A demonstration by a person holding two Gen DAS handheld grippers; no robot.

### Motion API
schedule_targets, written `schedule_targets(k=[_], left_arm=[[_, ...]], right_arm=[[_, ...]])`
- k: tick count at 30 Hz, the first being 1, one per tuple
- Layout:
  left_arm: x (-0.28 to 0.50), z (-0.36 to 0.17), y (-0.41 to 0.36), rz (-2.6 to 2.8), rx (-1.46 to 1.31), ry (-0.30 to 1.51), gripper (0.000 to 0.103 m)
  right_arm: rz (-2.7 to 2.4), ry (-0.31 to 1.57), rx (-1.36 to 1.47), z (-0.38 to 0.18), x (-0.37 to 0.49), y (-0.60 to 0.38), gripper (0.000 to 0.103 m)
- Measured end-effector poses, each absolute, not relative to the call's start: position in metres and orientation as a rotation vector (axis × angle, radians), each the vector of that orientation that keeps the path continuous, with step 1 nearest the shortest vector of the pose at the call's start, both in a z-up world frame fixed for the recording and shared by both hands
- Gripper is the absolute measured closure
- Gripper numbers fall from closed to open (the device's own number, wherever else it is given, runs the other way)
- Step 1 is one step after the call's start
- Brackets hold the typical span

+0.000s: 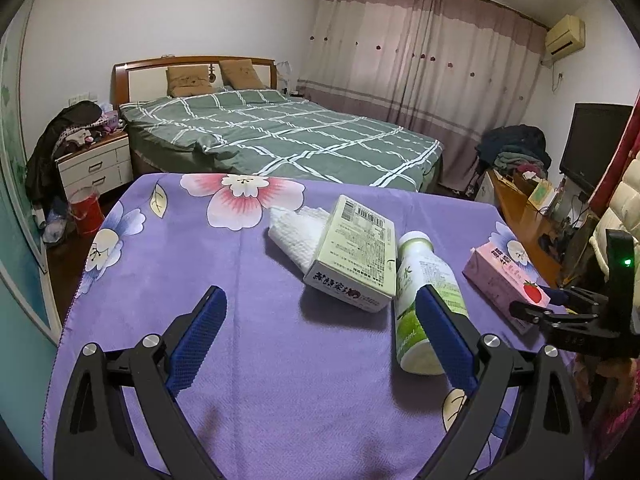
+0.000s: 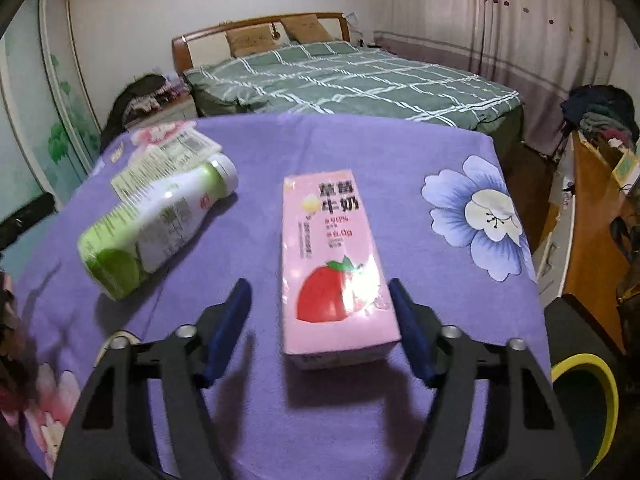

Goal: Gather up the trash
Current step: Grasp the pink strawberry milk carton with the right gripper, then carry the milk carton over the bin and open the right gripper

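A pink strawberry milk carton (image 2: 334, 264) lies flat on the purple flowered cloth (image 2: 248, 400). My right gripper (image 2: 320, 300) is open, its blue pads on either side of the carton's near end, not squeezing it. A green-and-white bottle (image 2: 152, 232) lies on its side to the left, with a pale green box (image 2: 160, 160) behind it. In the left wrist view my left gripper (image 1: 320, 312) is open and empty above the cloth, with the box (image 1: 352, 252), a crumpled white tissue (image 1: 296, 232), the bottle (image 1: 424, 300) and the carton (image 1: 500, 276) ahead and to the right.
A bin with a yellow rim (image 2: 588, 404) stands beside the table's right edge. A bed (image 1: 280, 140) lies beyond the table, a nightstand (image 1: 96, 164) and red bucket (image 1: 86, 210) to its left, a wooden desk (image 1: 528, 216) with a TV (image 1: 592, 140) at the right.
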State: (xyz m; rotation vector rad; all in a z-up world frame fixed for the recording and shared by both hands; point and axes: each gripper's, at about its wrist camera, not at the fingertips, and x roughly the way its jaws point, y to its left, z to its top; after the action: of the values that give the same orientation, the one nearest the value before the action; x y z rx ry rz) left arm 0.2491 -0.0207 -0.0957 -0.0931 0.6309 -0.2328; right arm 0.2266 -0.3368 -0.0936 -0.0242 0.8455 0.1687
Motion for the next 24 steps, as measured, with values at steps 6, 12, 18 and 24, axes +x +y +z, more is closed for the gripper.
schedule_targets(k=[6,12,18,24], left_arm=[[0.245,-0.095,-0.03,-0.216,-0.043,0.609,0.009],[0.243,-0.096,-0.035,-0.224,-0.026,0.613,0.009],[0.243,-0.094,-0.032,-0.234,-0.042,0.613,0.009],[0.242,-0.095,-0.035,-0.243,-0.038,0.614,0.009]], right_arm=[[0.132,0.826,0.055,-0.089,0.223,-0.352,0.055],[0.099,0.781,0.125,-0.068,0.201,-0.365,0.055],[-0.032,0.725,0.198,-0.053,0.16,-0.4,0.055],[-0.228,0.715,0.282,-0.063,0.117,-0.454,0.055]])
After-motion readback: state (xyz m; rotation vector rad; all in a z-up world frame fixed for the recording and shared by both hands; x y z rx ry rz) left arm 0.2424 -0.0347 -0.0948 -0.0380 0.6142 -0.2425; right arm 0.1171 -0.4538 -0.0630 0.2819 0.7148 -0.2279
